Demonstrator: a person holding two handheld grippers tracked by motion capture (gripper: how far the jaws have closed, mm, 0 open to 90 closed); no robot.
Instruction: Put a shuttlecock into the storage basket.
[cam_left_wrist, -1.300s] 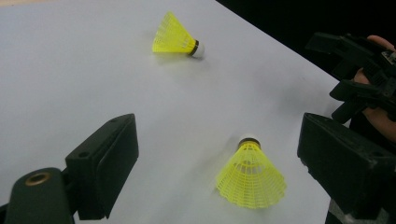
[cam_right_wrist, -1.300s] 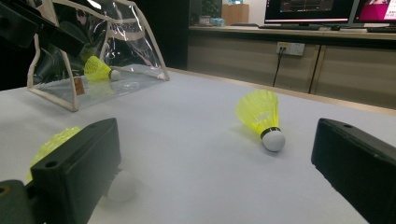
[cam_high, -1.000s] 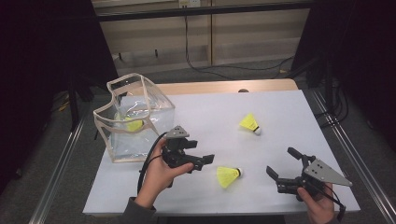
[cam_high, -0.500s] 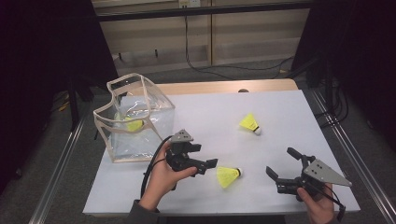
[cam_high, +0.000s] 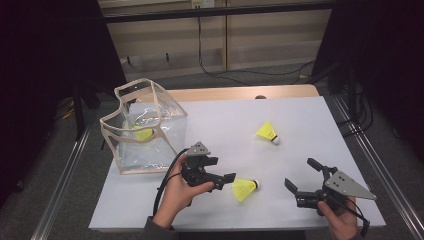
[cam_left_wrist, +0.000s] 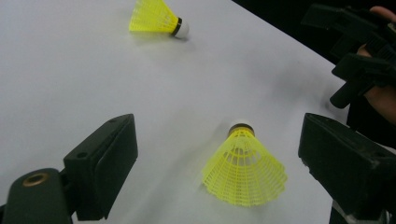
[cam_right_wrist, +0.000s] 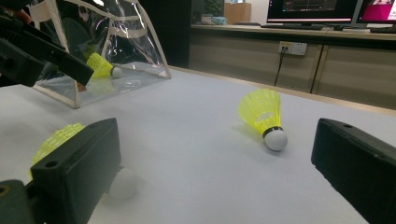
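Left tongs (cam_high: 226, 181): spread wide, jaws flanking the near shuttlecock (cam_high: 244, 188) without touching.
Near shuttlecock: on its side on the white worktop (cam_high: 225, 125), between both tongs.
Right tongs (cam_high: 302, 176): spread, empty, near the front edge.
Far shuttlecock (cam_high: 267, 132): lying well apart.
Clear bag (cam_high: 142, 125): left, holding a third shuttlecock (cam_high: 143, 133).

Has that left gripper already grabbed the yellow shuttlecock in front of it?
No, the left gripper stands open, and the shuttlecock lies on the table between its jaws, untouched.
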